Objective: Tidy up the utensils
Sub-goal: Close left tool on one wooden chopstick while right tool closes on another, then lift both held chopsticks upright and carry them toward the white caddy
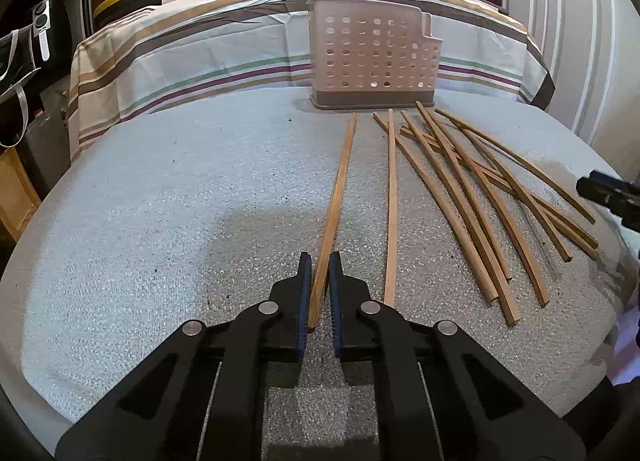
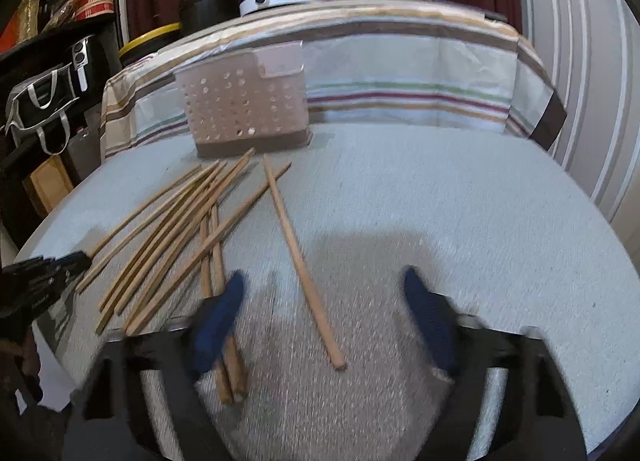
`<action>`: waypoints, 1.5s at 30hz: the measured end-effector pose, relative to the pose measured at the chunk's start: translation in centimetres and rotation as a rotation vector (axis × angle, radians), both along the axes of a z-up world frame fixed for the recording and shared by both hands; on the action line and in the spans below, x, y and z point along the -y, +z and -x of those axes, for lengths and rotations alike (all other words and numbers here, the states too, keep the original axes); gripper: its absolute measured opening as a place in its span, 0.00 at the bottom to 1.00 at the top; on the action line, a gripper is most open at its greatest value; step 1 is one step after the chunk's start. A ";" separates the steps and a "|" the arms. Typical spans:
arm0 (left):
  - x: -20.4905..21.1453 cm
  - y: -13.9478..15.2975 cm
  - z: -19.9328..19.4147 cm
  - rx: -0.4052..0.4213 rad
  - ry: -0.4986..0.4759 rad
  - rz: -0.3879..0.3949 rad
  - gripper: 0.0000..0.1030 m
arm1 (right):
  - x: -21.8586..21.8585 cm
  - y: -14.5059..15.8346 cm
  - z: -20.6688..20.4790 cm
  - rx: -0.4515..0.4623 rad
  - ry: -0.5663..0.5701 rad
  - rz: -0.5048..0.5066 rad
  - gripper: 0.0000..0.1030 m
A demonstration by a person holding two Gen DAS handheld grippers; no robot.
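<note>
Where chopsticks [image 1: 472, 201] fan, a caddy [image 1: 370, 61] stands behind.

Wooden chopsticks [image 1: 460, 197] lie scattered flat on the desk [image 1: 160, 221], before the upright perforated pink holder [image 1: 372, 57].

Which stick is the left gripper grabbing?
Find the pink basket at the back of the grey mat. Brown chopsticks fan out in front of it. The left gripper is shut on the leftmost chopstick, which lies alone, apart from the crossed pile.
</note>
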State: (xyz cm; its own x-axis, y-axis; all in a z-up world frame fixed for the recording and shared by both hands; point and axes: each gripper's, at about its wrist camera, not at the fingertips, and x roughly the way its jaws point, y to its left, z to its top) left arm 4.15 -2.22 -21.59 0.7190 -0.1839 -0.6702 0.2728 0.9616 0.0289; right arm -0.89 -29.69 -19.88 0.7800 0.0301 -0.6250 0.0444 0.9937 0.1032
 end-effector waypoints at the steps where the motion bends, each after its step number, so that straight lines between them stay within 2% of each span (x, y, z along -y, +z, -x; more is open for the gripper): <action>1: -0.1 0.0 0.0 0.001 0.000 -0.001 0.09 | 0.0 -0.3 0.1 -0.011 0.002 -0.005 0.58; 4: -0.1 0.0 0.0 0.000 0.001 0.002 0.09 | 0.1 -0.7 0.6 -0.013 0.004 -0.006 0.55; 8: -0.1 0.0 0.0 0.001 0.004 0.000 0.09 | 0.0 -1.1 0.9 -0.017 0.028 -0.020 0.40; 10: -0.1 0.0 0.1 0.002 0.005 -0.002 0.09 | -0.2 -1.3 0.9 -0.021 0.030 -0.010 0.37; 13: -0.1 -0.1 0.1 0.002 0.005 0.000 0.09 | -0.1 -1.8 1.3 -0.019 0.022 -0.006 0.26; 15: -0.2 -0.1 0.2 0.002 0.006 0.005 0.09 | 0.0 -1.9 1.6 -0.011 0.021 -0.008 0.14; 22: -0.2 0.0 0.3 0.006 0.008 0.000 0.09 | -0.4 -1.5 2.3 0.016 0.040 0.005 0.08; 37: -0.5 2.7 2.0 0.100 0.028 0.011 0.07 | -1.9 2.6 3.8 0.145 0.042 0.091 0.07; 45: -0.6 3.5 2.4 0.126 0.037 0.022 0.07 | -2.0 3.6 3.8 0.177 0.039 0.100 0.07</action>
